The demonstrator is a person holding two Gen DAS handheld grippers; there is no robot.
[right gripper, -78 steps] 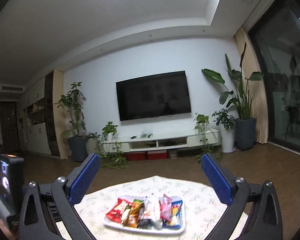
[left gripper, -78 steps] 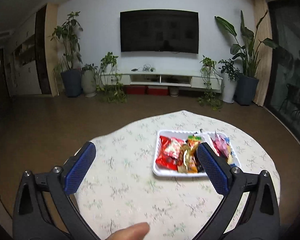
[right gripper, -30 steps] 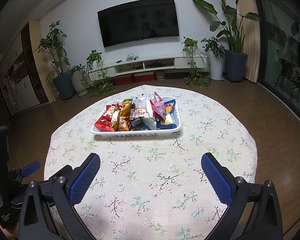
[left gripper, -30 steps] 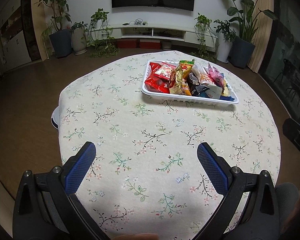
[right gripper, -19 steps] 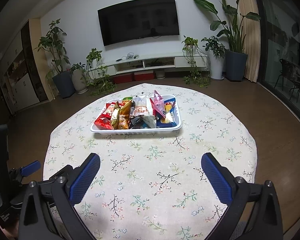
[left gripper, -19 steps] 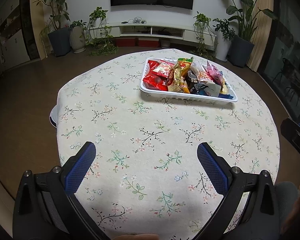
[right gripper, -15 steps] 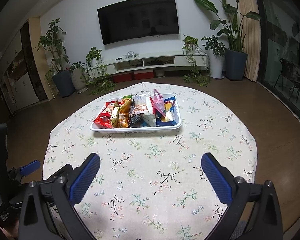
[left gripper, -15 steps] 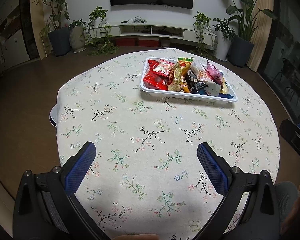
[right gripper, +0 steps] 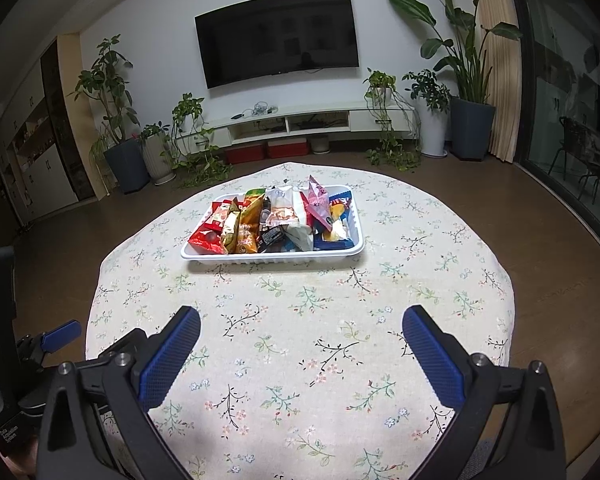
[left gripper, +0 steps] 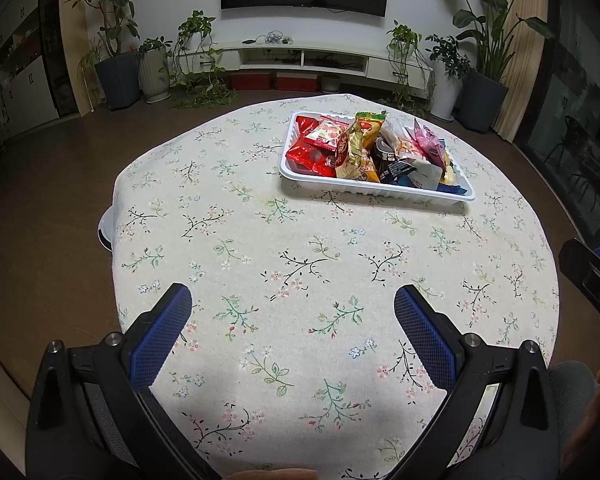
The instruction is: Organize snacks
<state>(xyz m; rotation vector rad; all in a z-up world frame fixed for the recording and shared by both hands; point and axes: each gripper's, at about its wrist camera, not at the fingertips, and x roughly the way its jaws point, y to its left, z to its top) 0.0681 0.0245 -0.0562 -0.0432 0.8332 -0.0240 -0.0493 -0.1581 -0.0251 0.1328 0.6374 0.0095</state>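
Left wrist view: my left jaws [left gripper: 292, 312] and right jaws [right gripper: 300, 332] both gape wide, gripping nothing, hovering over near bench [left gripper: 260, 240] edge. Snacks [right gripper: 268, 220] all piled in white tray [right gripper: 272, 258] at far side, well apart, so both have clear reach.

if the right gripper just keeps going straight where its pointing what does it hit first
Probably the flowered tablecloth: the open right gripper tilts down at bare cloth, nothing between its fingers. The white snack tray lies farther along that line; a flatter path would likely reach its near wall. Depth is unclear.
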